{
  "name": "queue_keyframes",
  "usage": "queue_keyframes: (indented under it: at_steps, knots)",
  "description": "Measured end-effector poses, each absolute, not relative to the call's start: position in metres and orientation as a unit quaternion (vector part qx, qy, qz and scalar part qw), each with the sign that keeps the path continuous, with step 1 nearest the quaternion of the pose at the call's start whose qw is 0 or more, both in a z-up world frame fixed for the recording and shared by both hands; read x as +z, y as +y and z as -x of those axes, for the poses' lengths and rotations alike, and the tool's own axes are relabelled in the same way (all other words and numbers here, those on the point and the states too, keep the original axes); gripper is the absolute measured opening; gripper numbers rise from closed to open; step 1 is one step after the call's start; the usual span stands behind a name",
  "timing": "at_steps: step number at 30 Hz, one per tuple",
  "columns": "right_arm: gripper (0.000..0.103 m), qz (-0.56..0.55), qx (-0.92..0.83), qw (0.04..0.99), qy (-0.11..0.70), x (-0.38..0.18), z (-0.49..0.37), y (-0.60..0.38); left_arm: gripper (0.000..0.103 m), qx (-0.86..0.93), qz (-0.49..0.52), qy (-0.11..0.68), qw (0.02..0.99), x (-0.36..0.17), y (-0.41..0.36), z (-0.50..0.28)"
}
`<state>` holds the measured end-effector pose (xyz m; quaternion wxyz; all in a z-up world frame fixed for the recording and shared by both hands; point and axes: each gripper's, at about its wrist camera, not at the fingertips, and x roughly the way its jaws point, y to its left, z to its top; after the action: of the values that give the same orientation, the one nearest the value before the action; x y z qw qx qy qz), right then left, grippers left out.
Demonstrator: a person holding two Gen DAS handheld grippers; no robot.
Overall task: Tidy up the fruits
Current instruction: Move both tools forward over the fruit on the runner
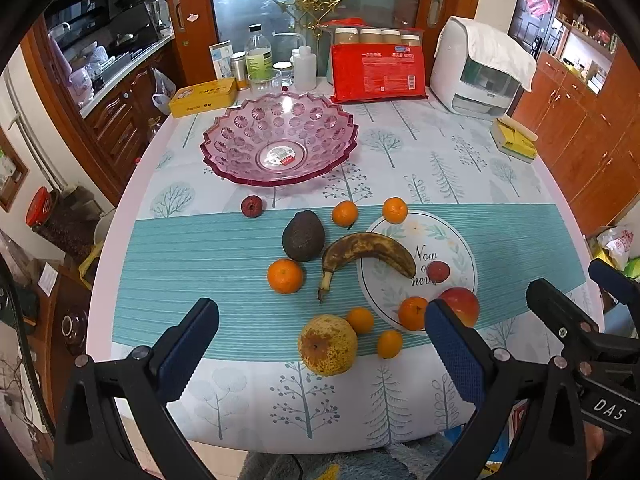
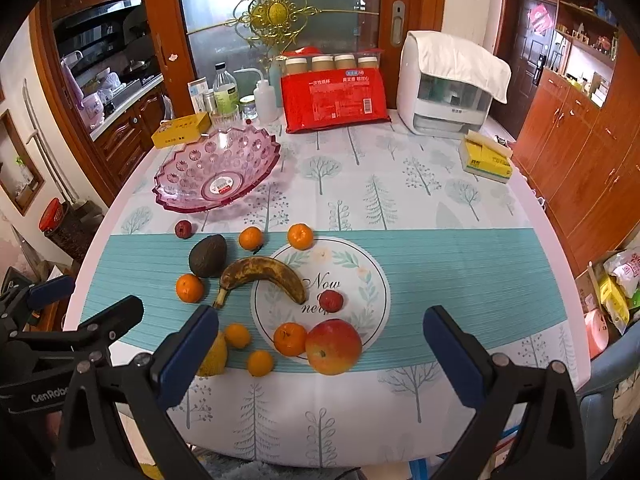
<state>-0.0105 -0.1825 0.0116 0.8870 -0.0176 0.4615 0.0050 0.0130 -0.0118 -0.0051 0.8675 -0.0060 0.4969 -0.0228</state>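
A pink glass bowl (image 1: 279, 139) (image 2: 218, 168) stands empty at the table's far left. Fruit lies on the teal mat: a brown banana (image 1: 368, 250) (image 2: 262, 274), an avocado (image 1: 303, 235) (image 2: 208, 255), a red apple (image 1: 460, 305) (image 2: 333, 346), a yellow pear (image 1: 327, 345) (image 2: 214, 354), several oranges (image 1: 285, 276) (image 2: 291, 338) and two small red fruits (image 1: 252, 205) (image 2: 331, 301). My left gripper (image 1: 320, 344) is open above the pear. My right gripper (image 2: 320, 344) is open and empty near the apple, at the front edge.
At the table's back stand a red package (image 1: 378, 74), bottles (image 1: 258, 56), a yellow tin (image 1: 203, 97), a white appliance (image 1: 478, 70) and a yellow box (image 1: 514, 139). Wooden cabinets (image 2: 580, 152) line the right side.
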Motion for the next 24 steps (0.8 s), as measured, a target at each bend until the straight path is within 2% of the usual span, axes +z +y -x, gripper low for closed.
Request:
queue_keyframes:
  at_steps: [24]
  knots:
    - [0.103, -0.002, 0.009, 0.903, 0.43, 0.035, 0.025, -0.198, 0.102, -0.037, -0.008, 0.492, 0.87, 0.011, -0.024, -0.009]
